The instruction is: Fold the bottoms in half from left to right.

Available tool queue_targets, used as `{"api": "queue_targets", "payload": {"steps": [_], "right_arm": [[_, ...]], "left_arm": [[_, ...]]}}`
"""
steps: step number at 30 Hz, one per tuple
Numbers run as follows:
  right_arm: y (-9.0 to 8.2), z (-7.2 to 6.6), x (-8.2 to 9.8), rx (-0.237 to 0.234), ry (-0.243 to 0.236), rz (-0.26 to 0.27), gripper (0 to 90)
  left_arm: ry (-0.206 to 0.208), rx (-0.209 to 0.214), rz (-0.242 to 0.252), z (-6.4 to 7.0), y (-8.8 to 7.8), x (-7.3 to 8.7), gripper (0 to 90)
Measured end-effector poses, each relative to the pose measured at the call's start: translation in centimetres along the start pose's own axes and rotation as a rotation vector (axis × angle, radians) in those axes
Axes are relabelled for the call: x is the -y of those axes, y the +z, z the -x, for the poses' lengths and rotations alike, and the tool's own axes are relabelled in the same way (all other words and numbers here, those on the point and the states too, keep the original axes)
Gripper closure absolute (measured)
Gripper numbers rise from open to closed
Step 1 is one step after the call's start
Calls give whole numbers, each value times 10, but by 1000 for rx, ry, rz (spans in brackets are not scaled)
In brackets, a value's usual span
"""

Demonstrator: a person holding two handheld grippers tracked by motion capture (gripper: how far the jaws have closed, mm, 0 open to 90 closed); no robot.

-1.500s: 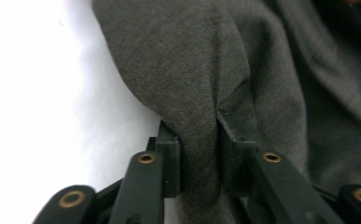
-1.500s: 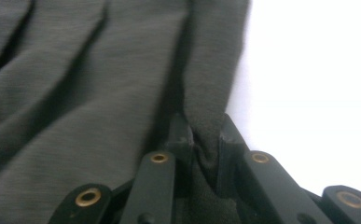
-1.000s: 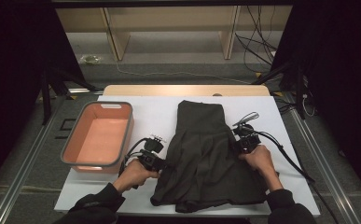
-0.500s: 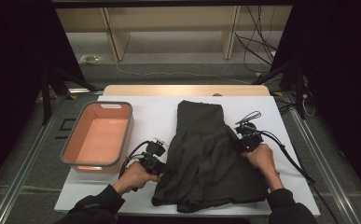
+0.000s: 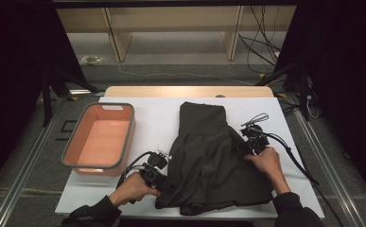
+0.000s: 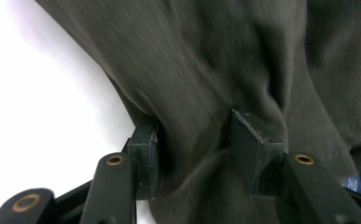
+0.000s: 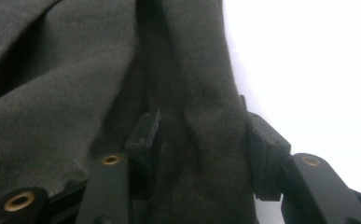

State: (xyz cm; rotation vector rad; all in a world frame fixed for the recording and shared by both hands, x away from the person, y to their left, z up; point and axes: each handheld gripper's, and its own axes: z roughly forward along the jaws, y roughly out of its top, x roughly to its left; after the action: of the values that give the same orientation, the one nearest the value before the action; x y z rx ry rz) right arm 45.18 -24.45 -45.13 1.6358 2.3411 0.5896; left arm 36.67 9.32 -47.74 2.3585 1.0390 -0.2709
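Between both pairs of black tongs lies a dark grey-brown cloth, plain, with no pattern. The left tongs and right tongs carry brass-coloured rivets. Under them the desk is white, with a pale wood edge beyond. Left of the left tongs sits a salmon-pink tub with a grey rim.

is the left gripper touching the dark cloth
Touching. In the left gripper view the dark cloth bunches between the left gripper's jaws, which have just been opening, and lies against both.
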Motion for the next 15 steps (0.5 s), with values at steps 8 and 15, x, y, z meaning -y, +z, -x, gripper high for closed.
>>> {"api": "queue_targets", "payload": {"steps": [8,15], "right_arm": [[-1,-3,3,-6,-14,-6,510],[-2,1,10,-29,5,-8,509]], "left_arm": [[1,70,-29,13,3,11,578],[24,88,-50,19,1,17,576]]}}
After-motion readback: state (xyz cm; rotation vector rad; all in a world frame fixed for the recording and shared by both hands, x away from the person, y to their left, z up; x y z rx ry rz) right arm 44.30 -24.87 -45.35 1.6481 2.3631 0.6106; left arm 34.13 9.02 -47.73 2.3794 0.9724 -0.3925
